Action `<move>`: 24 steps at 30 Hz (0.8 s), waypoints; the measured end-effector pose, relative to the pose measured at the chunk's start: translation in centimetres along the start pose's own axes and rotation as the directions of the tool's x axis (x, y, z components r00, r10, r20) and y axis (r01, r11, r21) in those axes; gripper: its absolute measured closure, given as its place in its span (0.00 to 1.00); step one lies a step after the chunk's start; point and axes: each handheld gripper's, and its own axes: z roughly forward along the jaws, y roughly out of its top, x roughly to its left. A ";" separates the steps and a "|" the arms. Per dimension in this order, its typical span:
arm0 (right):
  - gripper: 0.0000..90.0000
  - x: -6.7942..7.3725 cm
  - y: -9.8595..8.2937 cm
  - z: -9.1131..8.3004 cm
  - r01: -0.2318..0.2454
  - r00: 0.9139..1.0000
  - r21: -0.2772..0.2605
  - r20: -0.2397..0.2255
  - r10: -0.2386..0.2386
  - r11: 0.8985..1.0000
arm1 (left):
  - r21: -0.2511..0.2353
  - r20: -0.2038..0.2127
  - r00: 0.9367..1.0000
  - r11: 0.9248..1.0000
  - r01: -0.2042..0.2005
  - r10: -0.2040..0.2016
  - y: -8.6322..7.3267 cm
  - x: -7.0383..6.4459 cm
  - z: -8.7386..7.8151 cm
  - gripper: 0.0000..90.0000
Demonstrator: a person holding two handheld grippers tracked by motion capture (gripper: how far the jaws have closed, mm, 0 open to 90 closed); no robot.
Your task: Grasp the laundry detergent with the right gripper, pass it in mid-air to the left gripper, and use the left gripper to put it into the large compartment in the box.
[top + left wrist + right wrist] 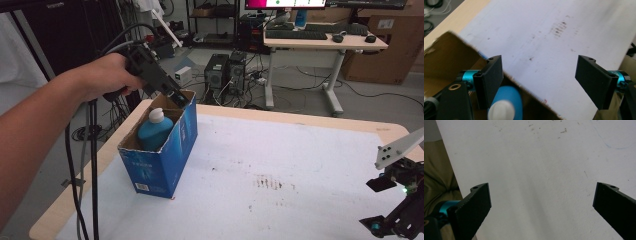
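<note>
My left tongs (175, 96) hang released over the blue box (165, 160), above the blue bottle (154, 131) inside. My right tongs (541, 210), far from the box, are released over the desk (300, 170).

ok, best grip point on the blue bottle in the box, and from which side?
Probably the white cap and neck of the blue bottle, coming straight down from above. It stands upright inside the open-topped blue cardboard box, whose walls screen its body, so only the top is free. The left gripper already sits at the box's far rim, jaws open.
</note>
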 end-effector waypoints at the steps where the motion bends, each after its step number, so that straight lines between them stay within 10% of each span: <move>1: 0.01 0.0 0.0 0.0 -0.002 1.000 -0.001 0.001 0.002 1.000 | -0.001 0.013 1.000 1.000 -0.012 0.012 0.4 -0.2 0.3 0.21; 6: 0.01 0.0 -0.1 -0.2 -0.004 1.000 -0.008 0.006 0.004 1.000 | -0.001 -0.009 1.000 1.000 -0.017 0.017 1.7 -1.0 1.0 0.02; 18: 0.01 0.0 -0.1 -0.5 -0.009 1.000 -0.016 0.013 0.009 1.000 | 0.045 -0.043 0.986 0.987 -0.157 0.159 4.4 -3.8 3.6 0.02; 24: 0.01 0.1 0.0 -0.4 -0.007 1.000 -0.016 0.012 0.007 1.000 | 0.072 0.017 0.976 0.973 -0.218 0.218 5.3 -5.1 6.0 0.02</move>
